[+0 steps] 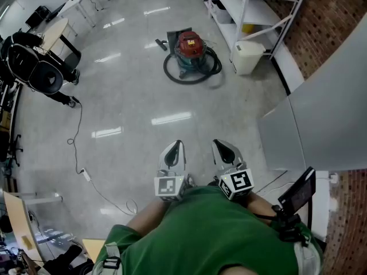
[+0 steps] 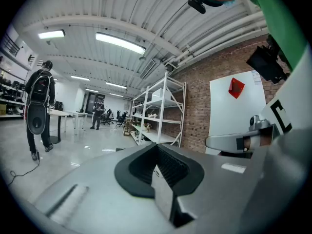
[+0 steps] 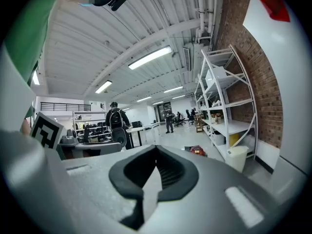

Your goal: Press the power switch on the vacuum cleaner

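Left gripper (image 1: 174, 153) and right gripper (image 1: 225, 152) tucked near person's green shirt (image 1: 212, 234), each with jaws together, empty. Likely a carry posture: vacuum cleaner (image 1: 190, 49) stands well apart across floor, beside white bin (image 1: 248, 57). Switch not yet reached.

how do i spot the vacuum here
Find the white shelves along the brick wall. On the floor beside them, left of a white bin, sits the vacuum. Only it has a red top and a black hose coiled around it.
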Tool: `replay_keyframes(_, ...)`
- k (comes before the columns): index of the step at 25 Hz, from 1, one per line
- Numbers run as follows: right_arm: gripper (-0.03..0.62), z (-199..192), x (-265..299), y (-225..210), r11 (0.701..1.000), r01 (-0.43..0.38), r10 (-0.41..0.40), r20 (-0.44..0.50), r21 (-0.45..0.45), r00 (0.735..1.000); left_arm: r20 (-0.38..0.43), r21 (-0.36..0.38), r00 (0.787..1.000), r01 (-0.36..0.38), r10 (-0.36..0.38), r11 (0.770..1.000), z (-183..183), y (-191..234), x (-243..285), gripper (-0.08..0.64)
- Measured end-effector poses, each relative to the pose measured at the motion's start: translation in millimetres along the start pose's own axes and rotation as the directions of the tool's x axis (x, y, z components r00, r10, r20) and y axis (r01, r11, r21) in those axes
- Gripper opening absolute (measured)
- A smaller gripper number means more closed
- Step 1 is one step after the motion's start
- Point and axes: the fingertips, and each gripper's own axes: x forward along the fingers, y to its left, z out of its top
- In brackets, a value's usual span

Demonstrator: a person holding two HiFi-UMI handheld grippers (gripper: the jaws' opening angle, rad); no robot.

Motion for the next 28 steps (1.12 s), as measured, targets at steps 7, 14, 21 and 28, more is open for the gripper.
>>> replay_keyframes(7, 0.003, -4.6, -3.3, -2.2, 1.0, 0.001, -0.001, 0.004, 0.005, 1.0, -0.006, -0.006, 1.0, -0.004, 0.004, 1.0, -6.2, -2.3, -0.8, 0.006)
replay_keyframes(14, 0.003, 2.8, -11.3, -12.9, 1.0, -0.009, 0.009, 0.003, 0.008, 1.0, 0.003, -0.004, 1.0, -0.009, 0.009, 1.0, -1.2, -14.0, 4.4, 0.007)
replay_keyframes(21, 0.003, 10.7, -19.7, -45.8, 1.0, -0.025, 0.025, 0.001, 0.015, 1.0, -0.013, 0.005, 0.999, -0.039, 0.039, 0.999, -1.9, -38.7, 22.7, 0.006)
replay_keyframes(28, 0.003, 13.5, -31.2, -87.4, 0.999, -0.043, 0.043, 0.003, 0.021, 0.999, -0.005, 0.014, 0.997, -0.079, 0.079, 0.997, 0.1, -70.6, 44.5, 0.007)
